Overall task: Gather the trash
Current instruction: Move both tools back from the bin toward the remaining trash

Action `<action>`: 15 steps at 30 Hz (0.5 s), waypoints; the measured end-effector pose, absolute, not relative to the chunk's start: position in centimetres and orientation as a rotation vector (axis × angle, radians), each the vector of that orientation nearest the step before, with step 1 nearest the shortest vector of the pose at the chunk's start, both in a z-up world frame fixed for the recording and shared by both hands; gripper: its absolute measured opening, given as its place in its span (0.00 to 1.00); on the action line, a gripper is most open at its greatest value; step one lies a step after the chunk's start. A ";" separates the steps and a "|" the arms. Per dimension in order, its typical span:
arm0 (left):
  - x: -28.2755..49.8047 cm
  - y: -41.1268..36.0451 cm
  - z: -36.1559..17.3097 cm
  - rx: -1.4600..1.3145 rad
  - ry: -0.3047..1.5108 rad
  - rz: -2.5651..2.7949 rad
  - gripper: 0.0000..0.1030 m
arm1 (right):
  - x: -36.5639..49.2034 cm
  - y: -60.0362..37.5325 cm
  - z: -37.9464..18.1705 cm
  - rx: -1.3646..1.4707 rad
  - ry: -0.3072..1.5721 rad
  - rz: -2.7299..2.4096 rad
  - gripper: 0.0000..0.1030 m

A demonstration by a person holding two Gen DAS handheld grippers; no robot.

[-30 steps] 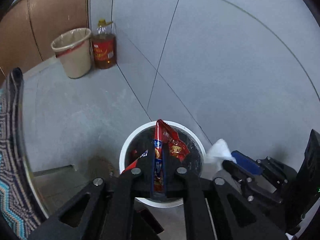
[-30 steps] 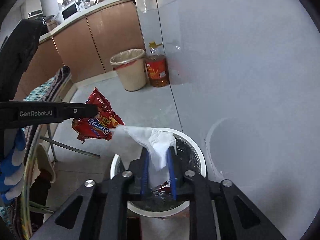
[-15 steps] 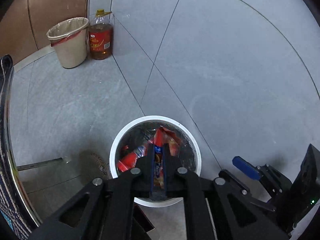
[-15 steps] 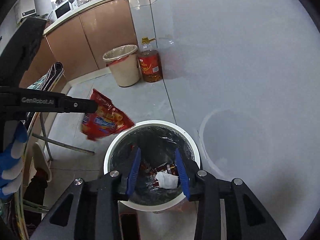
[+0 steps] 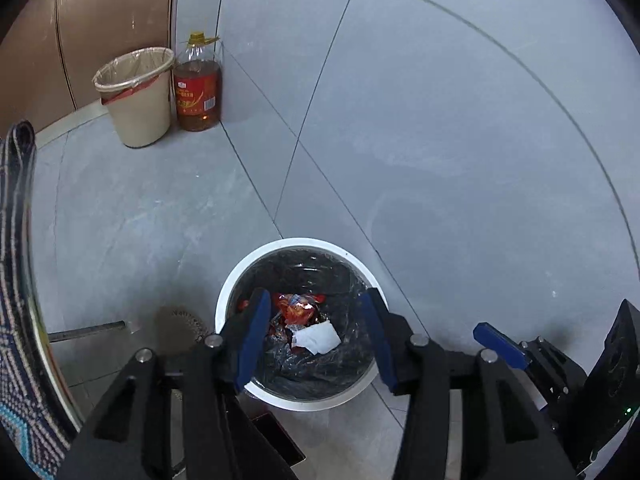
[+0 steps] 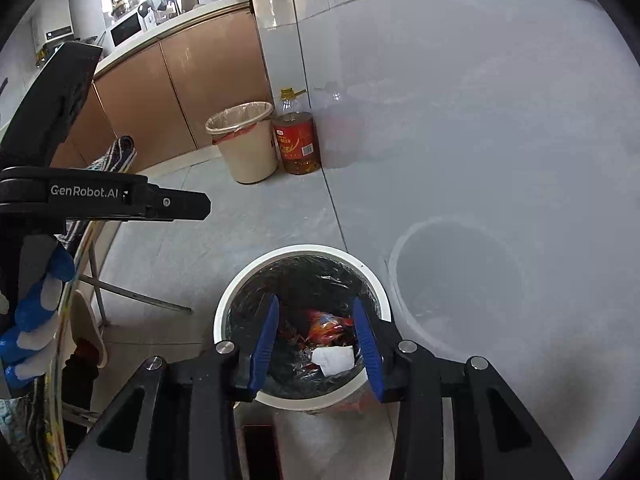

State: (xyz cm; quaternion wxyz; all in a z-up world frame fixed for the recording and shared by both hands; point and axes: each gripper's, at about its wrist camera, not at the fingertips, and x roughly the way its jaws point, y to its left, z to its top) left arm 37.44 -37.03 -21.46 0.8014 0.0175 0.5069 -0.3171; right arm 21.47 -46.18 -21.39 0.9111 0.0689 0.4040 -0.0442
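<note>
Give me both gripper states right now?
Left gripper: open, empty, above the white bin.
Right gripper: open, empty, above the same bin.

A beige bin (image 5: 136, 96) stands far left on the grey floor (image 5: 140, 216), touching an oil bottle (image 5: 198, 84) on its right, before brown cabinets (image 6: 192, 92). A microwave (image 6: 126, 30) sits above.

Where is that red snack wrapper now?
The red snack wrapper lies inside the white bin with the black liner, beside a white tissue, seen between the open left claw in its view.
</note>
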 end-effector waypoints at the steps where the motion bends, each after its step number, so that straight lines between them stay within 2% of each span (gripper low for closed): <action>1: 37.3 -37.0 -21.1 0.037 1.080 -0.679 0.45 | 21.3 -46.0 -21.1 0.141 0.828 -0.089 0.36; 15: 30.9 -30.4 -11.8 0.033 0.814 -0.672 0.45 | 16.8 -42.5 -14.5 0.110 0.687 -0.060 0.38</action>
